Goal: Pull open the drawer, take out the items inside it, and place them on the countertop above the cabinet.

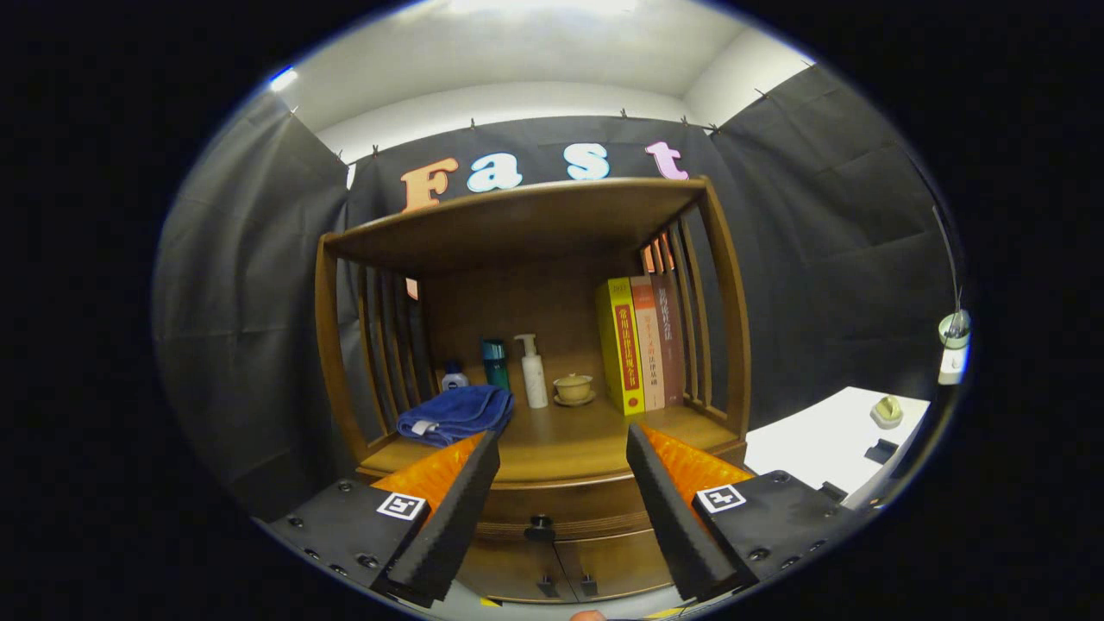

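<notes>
A wooden cabinet stands ahead of me with its countertop (561, 448) under an open shelf hood. Below the countertop's front edge runs the drawer (595, 504), shut, with a small dark knob (540, 523) at its middle. My gripper (562, 444) is open, and its fingers frame the countertop's front with nothing between them. The knob lies between the fingers and a little below their tips, some way off. What the drawer holds is hidden.
On the countertop lie a folded blue towel (454, 414), a small bottle (454, 378), a teal can (495, 362), a white pump bottle (533, 373), a cup on a saucer (573, 389) and upright books (640, 343). Two cabinet doors (565, 569) sit below the drawer. A white table (832, 444) stands to the right.
</notes>
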{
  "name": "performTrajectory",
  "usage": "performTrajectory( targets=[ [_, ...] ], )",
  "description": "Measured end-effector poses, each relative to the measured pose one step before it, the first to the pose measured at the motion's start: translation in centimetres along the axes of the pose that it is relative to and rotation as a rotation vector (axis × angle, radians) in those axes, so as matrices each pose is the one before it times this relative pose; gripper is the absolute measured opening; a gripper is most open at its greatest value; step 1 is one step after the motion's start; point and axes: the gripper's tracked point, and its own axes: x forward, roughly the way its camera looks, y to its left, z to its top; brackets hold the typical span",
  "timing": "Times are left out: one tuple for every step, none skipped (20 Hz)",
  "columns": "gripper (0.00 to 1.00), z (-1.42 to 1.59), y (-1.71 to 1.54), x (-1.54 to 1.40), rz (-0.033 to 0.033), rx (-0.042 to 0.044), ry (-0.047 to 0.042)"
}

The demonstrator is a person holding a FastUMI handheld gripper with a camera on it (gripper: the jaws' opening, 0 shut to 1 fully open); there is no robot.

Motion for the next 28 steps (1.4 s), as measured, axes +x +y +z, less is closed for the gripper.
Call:
performTrajectory(
  targets=[
    [0.98,-1.256,-0.142,0.672,-0.01301,-0.01490,0.00038],
    [0.98,-1.259,0.208,0.584,-0.00567,-0.01398,-0.00007],
    [0.98,-1.391,0.074,0.997,-0.00476,-0.01083,-0.00204],
    [0.98,-1.531,0.065,0.718,-0.00585,-0.01109,0.00587],
    [0.98,-1.626,0.221,0.793,-0.00115,-0.00673,0.01709],
    [0.99,-1.626,0.482,0.745,0.00656,0.00153,0.02023],
    [0.99,-1.269,0.627,0.576,0.02234,0.00726,0.01505],
    [0.99,-0.892,0.634,0.902,0.01754,0.01444,0.00110],
    [0.99,-0.919,0.125,0.937,0.00192,0.01527,0.00672],
    [0.99,-0.776,-0.058,0.696,-0.00381,0.00992,0.00967],
    [0.99,-0.732,-0.024,0.769,-0.00356,0.00348,0.00714],
    [0.98,-0.812,0.046,0.671,0.00236,-0.00880,0.00925],
    [0.98,-0.658,0.101,0.741,0.00028,-0.00930,0.01218],
    [0.98,-0.949,0.103,0.515,0.00141,-0.01140,0.01239],
    [0.98,-0.633,0.207,0.515,0.00207,-0.01024,0.00837],
    [0.98,-0.580,0.364,0.317,0.00964,-0.00709,0.00164],
    [0.98,-0.486,0.140,0.409,-0.00311,-0.00459,0.00151],
    [0.92,-0.688,0.064,0.198,-0.00106,-0.00088,0.00901],
    [0.86,-0.550,0.100,0.271,-0.00061,0.00100,0.01124],
    [0.80,-0.554,0.004,0.133,-0.00497,0.00309,0.01359],
    [0.74,-0.064,-0.096,-0.009,0.00172,0.00571,-0.00846],
    [0.68,-0.086,0.464,0.016,0.01030,0.00987,0.00439],
    [0.62,-0.039,-0.083,0.255,-0.00657,-0.00292,-0.00124],
    [0.56,-0.125,0.022,-0.368,-0.00426,-0.00904,0.01361],
    [0.54,-0.089,-0.177,-0.009,-0.00294,-0.00399,0.00764],
    [0.52,0.027,-0.004,-0.176,-0.00085,0.00259,0.00687],
    [0.50,-0.017,-0.026,0.085,-0.00065,0.00068,0.00041],
    [0.47,-0.090,0.027,-0.188,0.00331,-0.00634,0.00331]
  ],
)
